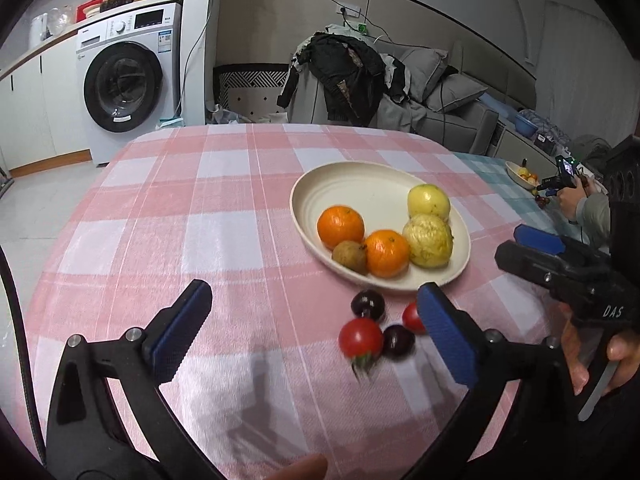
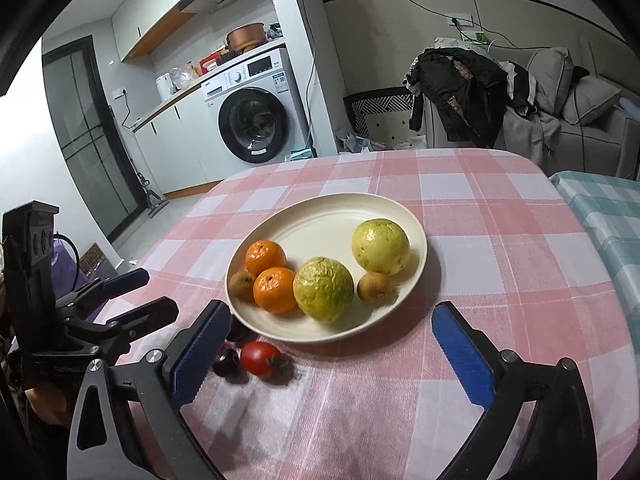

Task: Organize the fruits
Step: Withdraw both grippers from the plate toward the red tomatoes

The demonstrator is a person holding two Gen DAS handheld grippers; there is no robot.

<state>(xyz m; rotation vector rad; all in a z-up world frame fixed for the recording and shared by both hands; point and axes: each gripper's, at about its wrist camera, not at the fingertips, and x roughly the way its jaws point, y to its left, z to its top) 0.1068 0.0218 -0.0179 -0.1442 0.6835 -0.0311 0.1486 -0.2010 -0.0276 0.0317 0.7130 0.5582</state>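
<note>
A cream oval plate (image 1: 352,188) (image 2: 320,224) on the pink checked tablecloth holds two oranges (image 1: 341,226) (image 2: 275,289), two yellow-green guavas (image 1: 428,240) (image 2: 323,289) and two small brown fruits (image 2: 374,287). Just in front of the plate lie cherry tomatoes (image 1: 361,338) (image 2: 259,358) and dark cherries (image 1: 367,303) (image 2: 226,362). My left gripper (image 1: 316,332) is open above the cloth, the small fruits near its right finger. My right gripper (image 2: 332,356) is open and empty in front of the plate; it also shows in the left wrist view (image 1: 536,248).
A teal checked table (image 2: 600,208) adjoins on the right, where another person holds a gripper by a second plate of fruit (image 1: 520,174). A washing machine (image 1: 124,84), a chair heaped with clothes (image 1: 344,76) and a sofa stand beyond the table.
</note>
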